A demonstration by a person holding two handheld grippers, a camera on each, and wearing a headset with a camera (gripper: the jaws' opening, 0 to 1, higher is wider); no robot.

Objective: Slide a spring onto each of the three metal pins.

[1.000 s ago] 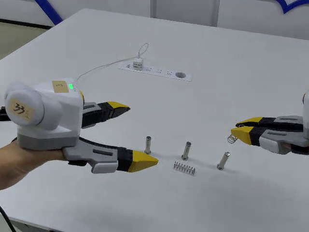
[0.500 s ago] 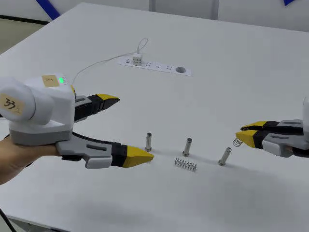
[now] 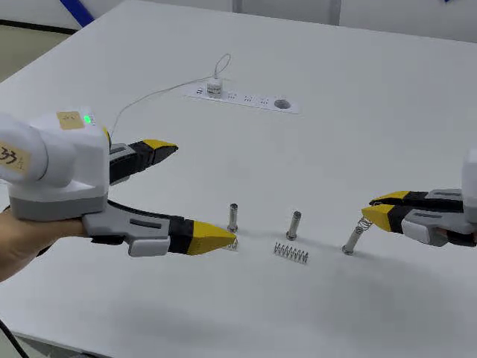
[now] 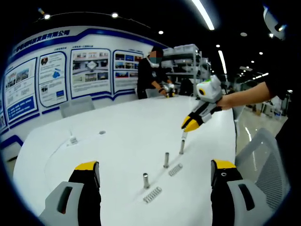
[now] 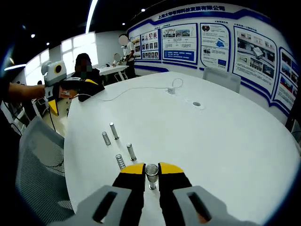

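Observation:
Three metal pins stand in a row on the white table (image 3: 358,89): left pin (image 3: 233,216), middle pin (image 3: 294,224), right pin (image 3: 349,242). My right gripper (image 3: 377,209) is shut on a small spring (image 3: 364,222), which sits at the top of the right pin; the right gripper view shows that spring (image 5: 151,170) between the yellow tips, over the pin. A loose spring (image 3: 291,253) lies in front of the middle pin. Another spring (image 4: 152,194) lies by the left pin (image 4: 146,180). My left gripper (image 3: 190,192) hovers open just left of the left pin, holding nothing.
A white power strip (image 3: 242,99) with a plugged-in cable (image 3: 149,97) lies at the back of the table. A person (image 4: 153,70) stands beyond the table's far end in the left gripper view. A grey chair (image 5: 40,160) stands at the table's edge.
My right gripper has moved down and left with the spring, bringing it from above the right pin to the pin's top. The left gripper stays open near the left pin.

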